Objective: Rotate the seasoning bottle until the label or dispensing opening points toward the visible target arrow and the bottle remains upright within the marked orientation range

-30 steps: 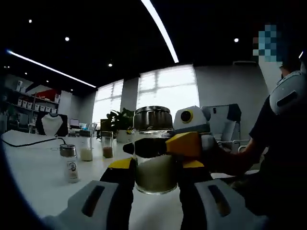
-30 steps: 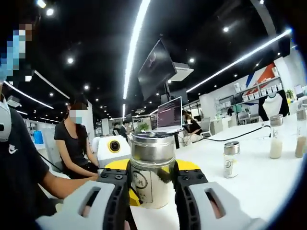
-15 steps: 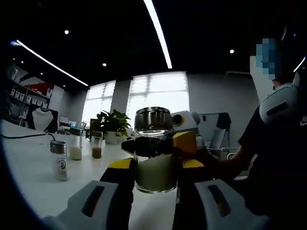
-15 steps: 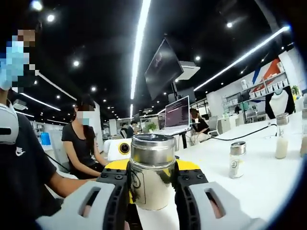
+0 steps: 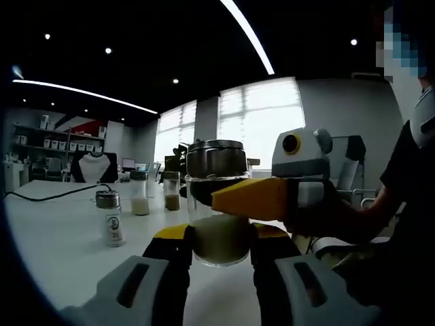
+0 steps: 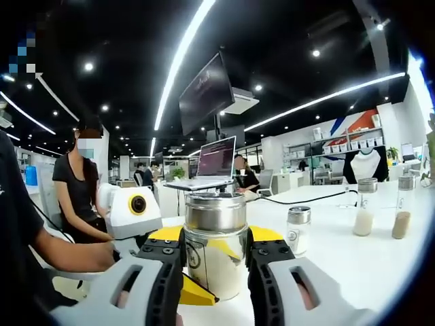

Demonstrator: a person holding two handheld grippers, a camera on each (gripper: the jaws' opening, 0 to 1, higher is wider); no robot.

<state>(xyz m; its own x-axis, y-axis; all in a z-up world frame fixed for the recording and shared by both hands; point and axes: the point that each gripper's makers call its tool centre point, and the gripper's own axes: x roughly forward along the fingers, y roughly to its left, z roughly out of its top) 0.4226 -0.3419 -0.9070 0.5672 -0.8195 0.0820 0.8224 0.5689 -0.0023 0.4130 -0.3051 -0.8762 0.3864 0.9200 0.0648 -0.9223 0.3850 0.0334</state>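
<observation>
A glass seasoning bottle [image 5: 216,234] with a steel cap and pale powder inside stands upright over the white table [image 5: 61,255]. My left gripper [image 5: 219,248] is shut on its lower body, black and yellow jaws on either side. My right gripper [image 5: 262,198] comes in from the right, its yellow jaw lying across the bottle's neck. In the right gripper view the bottle [image 6: 216,255] sits between the jaws of my right gripper [image 6: 216,265], which is shut on it. A strip of label shows at its left edge. My left gripper [image 6: 136,212] shows behind, to the left.
A small steel-capped shaker [image 5: 110,219] and two taller jars [image 5: 140,195] [image 5: 172,193] stand further along the table, beside a black cable [image 5: 54,195]. The right gripper view has the same shaker [image 6: 297,231] and jars [image 6: 366,208], an open laptop [image 6: 215,164] and a seated person [image 6: 78,193].
Both views have swung with the hands. The bottle stays gripped by both grippers. Its label has slid from the front to the left edge in the right gripper view.
</observation>
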